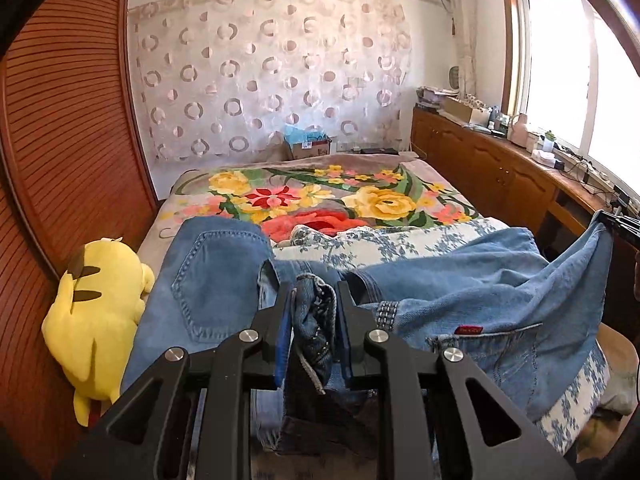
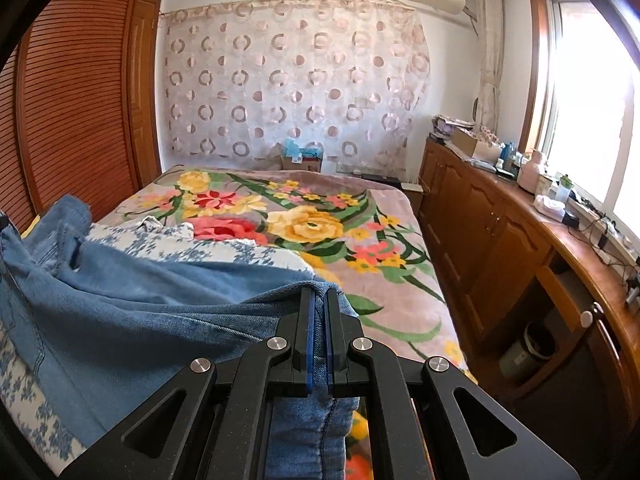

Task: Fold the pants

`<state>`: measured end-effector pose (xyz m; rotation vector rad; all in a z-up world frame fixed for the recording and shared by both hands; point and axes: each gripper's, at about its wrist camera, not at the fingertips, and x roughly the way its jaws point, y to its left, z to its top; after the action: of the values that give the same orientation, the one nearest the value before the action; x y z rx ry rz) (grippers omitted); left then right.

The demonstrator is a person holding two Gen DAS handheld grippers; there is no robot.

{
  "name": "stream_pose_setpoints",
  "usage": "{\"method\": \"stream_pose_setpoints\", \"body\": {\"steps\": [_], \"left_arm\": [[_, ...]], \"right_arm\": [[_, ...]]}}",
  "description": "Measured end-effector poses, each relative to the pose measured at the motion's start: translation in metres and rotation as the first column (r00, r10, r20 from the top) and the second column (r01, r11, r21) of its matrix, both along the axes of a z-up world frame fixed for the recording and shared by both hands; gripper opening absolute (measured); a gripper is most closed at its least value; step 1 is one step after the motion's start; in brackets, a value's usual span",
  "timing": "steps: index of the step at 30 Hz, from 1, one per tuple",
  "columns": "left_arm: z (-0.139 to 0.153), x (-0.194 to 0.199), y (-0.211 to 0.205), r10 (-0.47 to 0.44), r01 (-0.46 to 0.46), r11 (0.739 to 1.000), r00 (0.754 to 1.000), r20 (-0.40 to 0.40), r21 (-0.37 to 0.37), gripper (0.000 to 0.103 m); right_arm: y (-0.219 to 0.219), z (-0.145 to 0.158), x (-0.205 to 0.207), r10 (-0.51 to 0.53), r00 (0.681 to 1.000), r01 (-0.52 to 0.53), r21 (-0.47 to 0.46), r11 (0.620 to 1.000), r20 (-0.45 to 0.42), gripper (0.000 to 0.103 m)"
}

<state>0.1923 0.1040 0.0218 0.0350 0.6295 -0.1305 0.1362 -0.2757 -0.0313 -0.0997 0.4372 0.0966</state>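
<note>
My left gripper (image 1: 313,292) is clamped on a bunched wad of the jeans (image 1: 460,280), and my right gripper (image 2: 319,296) is pinched tight on a thin fold of the same denim along a seam. The jeans hang stretched between the two over the blue-and-white floral sheet (image 1: 384,242) on the flowered blanket (image 2: 320,216), one back-pocket panel lying just beside the yellow plush toy (image 1: 100,300).
</note>
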Motion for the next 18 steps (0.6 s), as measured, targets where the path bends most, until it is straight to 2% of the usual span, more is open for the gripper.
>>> {"method": "stream_pose_setpoints", "body": {"steps": [4, 10, 13, 16, 18], "left_arm": [[-0.009, 0.029, -0.005, 0.006, -0.005, 1.000, 1.000, -0.029, 0.023, 0.021], [-0.032, 0.055, -0.014, -0.008, 0.011, 0.999, 0.997, -0.082, 0.035, 0.021], [-0.038, 0.066, -0.017, -0.010, 0.015, 0.999, 0.995, -0.104, 0.045, 0.021], [-0.041, 0.073, -0.017, -0.016, 0.021, 0.999, 0.994, -0.111, 0.044, 0.021], [-0.041, 0.078, -0.018, -0.020, 0.026, 0.998, 0.993, -0.113, 0.049, 0.021]], "right_arm": [[0.002, -0.010, 0.035, 0.001, 0.999, -0.001, 0.000, 1.000, -0.049, 0.004], [0.012, -0.048, 0.081, 0.037, 0.982, -0.038, -0.003, 0.999, -0.185, 0.004], [0.012, -0.047, 0.096, 0.049, 0.979, -0.045, 0.024, 0.999, -0.197, 0.007], [0.019, -0.044, 0.106, 0.062, 0.979, -0.057, 0.032, 0.998, -0.195, 0.015], [0.029, -0.040, 0.114, 0.080, 0.978, -0.075, 0.036, 0.997, -0.190, 0.030]]}}
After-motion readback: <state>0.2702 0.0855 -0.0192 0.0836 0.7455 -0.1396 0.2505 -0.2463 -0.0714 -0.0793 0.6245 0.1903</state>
